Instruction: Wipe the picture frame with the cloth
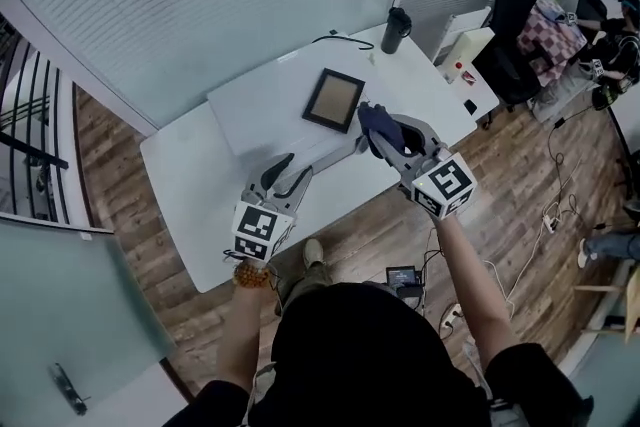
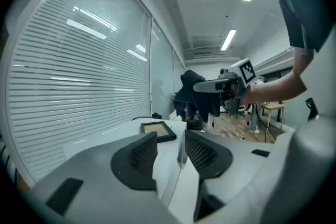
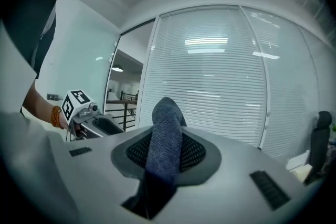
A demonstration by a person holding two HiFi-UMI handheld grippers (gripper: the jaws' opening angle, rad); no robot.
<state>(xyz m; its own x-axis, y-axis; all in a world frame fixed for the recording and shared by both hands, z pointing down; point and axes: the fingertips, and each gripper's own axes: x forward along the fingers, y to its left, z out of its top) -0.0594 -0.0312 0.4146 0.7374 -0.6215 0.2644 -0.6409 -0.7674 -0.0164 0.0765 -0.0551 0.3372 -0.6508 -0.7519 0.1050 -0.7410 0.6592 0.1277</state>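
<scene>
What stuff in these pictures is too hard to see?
- What the picture frame shows: too small in head view, nearly edge-on in left gripper view.
- The lower end of the cloth: tucked between the fingers holding it, right gripper view.
- What is in the dark cup: too small, head view.

The picture frame (image 1: 334,100) is square, with a dark border round a tan middle. It lies flat and at a slant on the white table (image 1: 200,175). The cloth (image 1: 377,123) is dark blue and knitted. It is pinched between the jaws of the right gripper (image 1: 385,143) and hangs near the frame's right edge.
</scene>
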